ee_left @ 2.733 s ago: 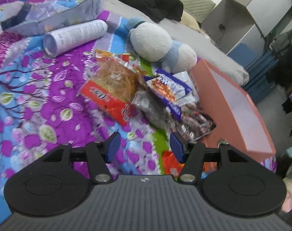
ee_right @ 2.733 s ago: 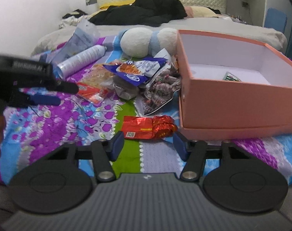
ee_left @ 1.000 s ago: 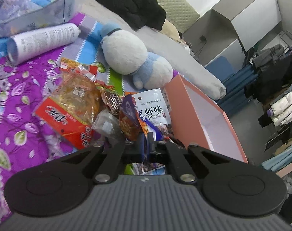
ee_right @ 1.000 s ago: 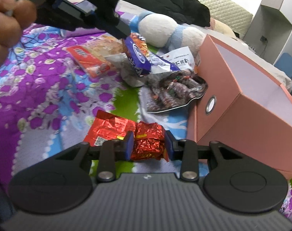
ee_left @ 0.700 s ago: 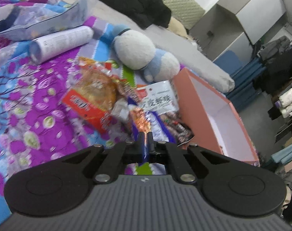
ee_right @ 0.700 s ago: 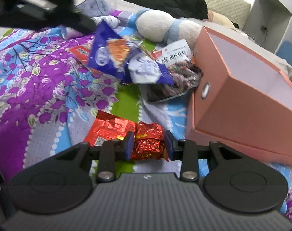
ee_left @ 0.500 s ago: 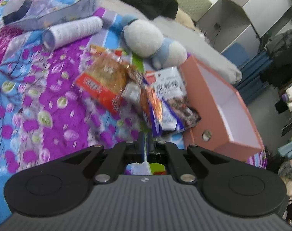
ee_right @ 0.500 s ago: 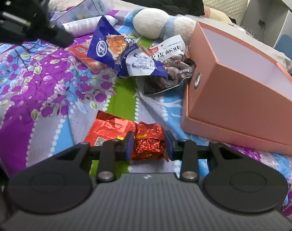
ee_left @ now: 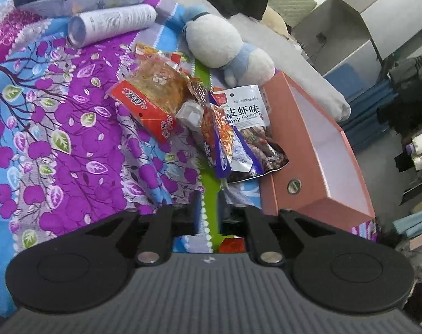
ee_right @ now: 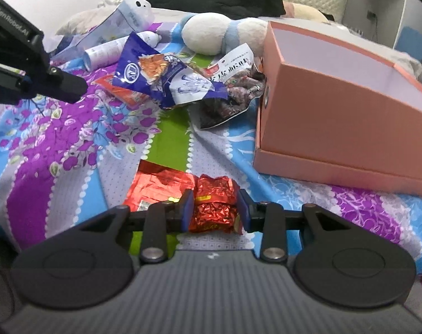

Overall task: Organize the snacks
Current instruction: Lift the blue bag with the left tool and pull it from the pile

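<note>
right jaws clamped on red foil packet [ee_right: 214, 207]; left jaws slightly apart, blue snack bag [ee_left: 220, 142] beyond them

Left tool [ee_left: 209, 217]: jaws parted from clamped; crinkled blue-and-purple foil snack bag [ee_left: 220, 142], formerly pinched and lifted, now released ahead of tool, atop the snack heap. Right tool [ee_right: 215, 213]: closed from open onto crumpled red foil packet [ee_right: 215, 203].
</note>
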Demonstrator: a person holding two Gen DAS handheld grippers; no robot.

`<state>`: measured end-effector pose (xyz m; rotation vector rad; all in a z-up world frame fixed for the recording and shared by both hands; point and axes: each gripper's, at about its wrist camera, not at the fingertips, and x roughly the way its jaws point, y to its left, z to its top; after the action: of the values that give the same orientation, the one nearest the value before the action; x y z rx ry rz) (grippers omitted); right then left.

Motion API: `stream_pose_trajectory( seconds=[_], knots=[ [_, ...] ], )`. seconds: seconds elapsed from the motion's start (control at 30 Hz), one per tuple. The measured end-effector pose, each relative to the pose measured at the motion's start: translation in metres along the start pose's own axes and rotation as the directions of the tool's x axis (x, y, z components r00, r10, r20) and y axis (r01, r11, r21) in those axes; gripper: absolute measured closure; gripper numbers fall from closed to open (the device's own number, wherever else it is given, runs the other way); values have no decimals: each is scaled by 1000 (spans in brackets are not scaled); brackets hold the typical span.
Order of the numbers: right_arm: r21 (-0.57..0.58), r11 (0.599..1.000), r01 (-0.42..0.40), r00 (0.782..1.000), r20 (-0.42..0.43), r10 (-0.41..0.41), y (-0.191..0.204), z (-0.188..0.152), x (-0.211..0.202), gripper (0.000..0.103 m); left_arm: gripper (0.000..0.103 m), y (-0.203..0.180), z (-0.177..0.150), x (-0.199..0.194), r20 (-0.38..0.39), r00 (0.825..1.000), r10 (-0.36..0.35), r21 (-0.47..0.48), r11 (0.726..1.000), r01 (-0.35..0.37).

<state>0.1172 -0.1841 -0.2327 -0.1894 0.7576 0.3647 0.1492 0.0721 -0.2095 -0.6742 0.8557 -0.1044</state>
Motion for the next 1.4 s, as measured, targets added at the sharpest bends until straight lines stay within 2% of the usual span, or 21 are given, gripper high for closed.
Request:
stream_pose_trajectory(
  seconds=[0.03, 0.07, 0.1, 0.17, 0.3, 0.4, 0.67, 0.73, 0.77, 0.8, 0.83, 0.9, 0.97, 1.07, 1.3, 1.4],
  knots=[
    [9, 1000, -6, 1000, 1, 6, -1, -1, 1, 65, 62, 0, 2, 1, 2, 1000, -10, -8, 1000, 10],
    [19, 1000, -12, 1000, 4, 12, -3, -1, 1, 64, 48, 1, 3, 0, 13, 1000, -17, -16, 1000, 17],
    [26, 1000, -15, 1000, 4, 14, -4, -2, 2, 59, 46, 1, 5, 0, 28, 999, -25, -18, 1000, 25],
    [39, 999, -31, 1000, 4, 30, -6, -2, 3, 48, 46, 2, 10, 2, 42, 998, -46, -27, 999, 47],
    [49, 998, -40, 999, 10, 39, -8, -3, 5, 48, 46, 6, 19, 12, 52, 996, -72, -77, 994, 76],
    [45, 998, -54, 999, 10, 54, -8, -3, 6, 48, 46, 3, 28, 20, 49, 993, -104, -81, 991, 108],
    [58, 995, -78, 997, -19, 79, -9, -5, 13, 50, 44, -13, 45, 52, 51, 998, -45, -31, 998, 47],
    [71, 994, -82, 996, -21, 83, -10, -5, 13, 56, 47, -16, 48, 61, 45, 999, -22, -12, 1000, 23],
    [74, 994, -81, 996, -21, 83, -11, -4, 12, 60, 56, -18, 49, 65, 43, 999, -21, -4, 1000, 22],
    [76, 994, -80, 996, -21, 82, -12, -4, 12, 61, 69, -20, 49, 68, 37, 999, -27, 6, 1000, 26],
    [81, 993, -85, 996, -23, 88, -13, -3, 12, 61, 75, -22, 50, 71, 35, 999, -22, 16, 1000, 21],
    [94, 991, -94, 995, -24, 97, -15, -3, 12, 62, 95, -27, 51, 73, 35, 999, 3, 39, 999, -5],
    [96, 991, -96, 995, -23, 98, -15, -2, 11, 62, 99, -32, 50, 69, 56, 998, -7, 58, 998, 3],
    [101, 990, -99, 995, -18, 102, -16, -3, 9, 62, 101, -40, 47, 59, 85, 996, 24, 104, 994, -33],
    [118, 988, -99, 995, -2, 100, -21, -4, 6, 62, 102, -26, 28, 27, 102, 993, 66, 62, 995, -72],
    [118, 989, -93, 996, 3, 94, -21, -3, 5, 62, 102, -18, 17, 14, 106, 988, 111, 56, 992, -117]
  ],
)
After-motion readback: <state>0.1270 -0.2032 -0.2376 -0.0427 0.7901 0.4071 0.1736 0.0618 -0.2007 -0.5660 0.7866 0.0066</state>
